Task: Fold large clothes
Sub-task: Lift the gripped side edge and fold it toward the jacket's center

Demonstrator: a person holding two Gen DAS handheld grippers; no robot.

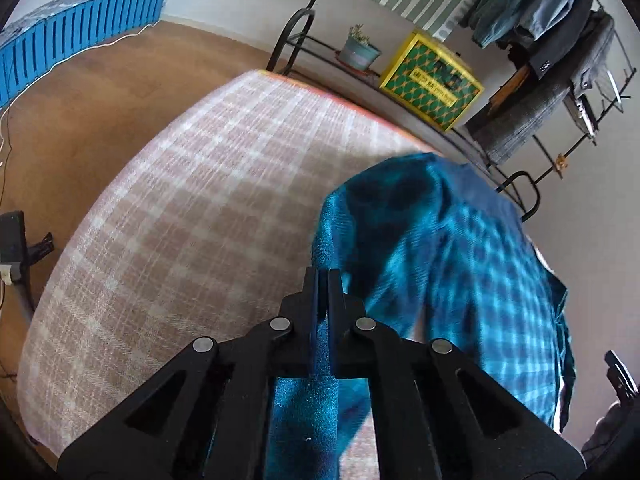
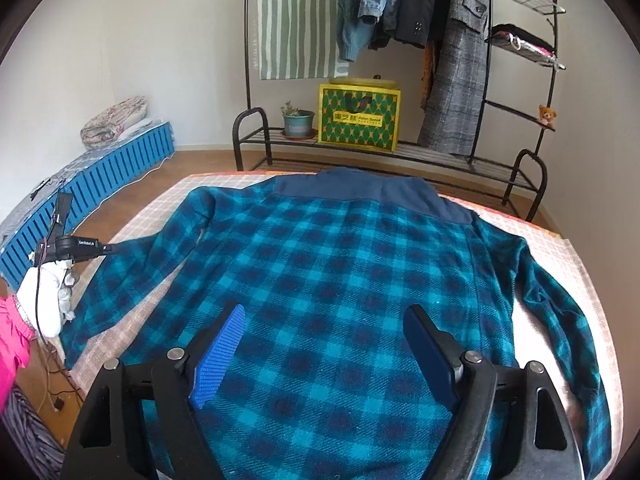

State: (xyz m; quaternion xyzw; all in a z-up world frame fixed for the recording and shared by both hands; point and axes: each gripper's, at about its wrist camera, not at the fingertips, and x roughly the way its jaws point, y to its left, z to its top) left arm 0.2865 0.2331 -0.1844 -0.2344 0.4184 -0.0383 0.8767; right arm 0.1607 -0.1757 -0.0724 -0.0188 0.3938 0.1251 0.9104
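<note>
Left gripper (image 1: 323,280), bottom centre of left wrist view: jaws pinched fully together on a fold of the blue plaid shirt (image 1: 448,248), teal fabric running down betw. the fingers. From there the shirt hangs/drapes across the right half of that frame, blurred, over the pink-and-white checked cloth (image 1: 192,216) covering the table.

Right gripper (image 2: 328,344), bottom centre of right wrist view: jaws wide apart, nothing gripped. It hovers over the shirt's lower back; whether the pads touch fabric, can't tell. Left pad is ribbed blue, right one dark.

In right wrist view the shirt (image 2: 344,256) lies back-up, filling mid-frame, navy yoke and collar at the far edge toward the clothes rack (image 2: 400,148). One sleeve runs down the right edge of frame; the other stretches to lower left, where the left gripper (image 2: 86,248) and a white-gloved hand (image 2: 48,300) sit at its end.

Bkgd: yellow-green box (image 2: 358,116) and potted plant (image 2: 298,120) on the rack's low shelf, top centre; blue slatted crate (image 2: 100,200) along the wall at left.
</note>
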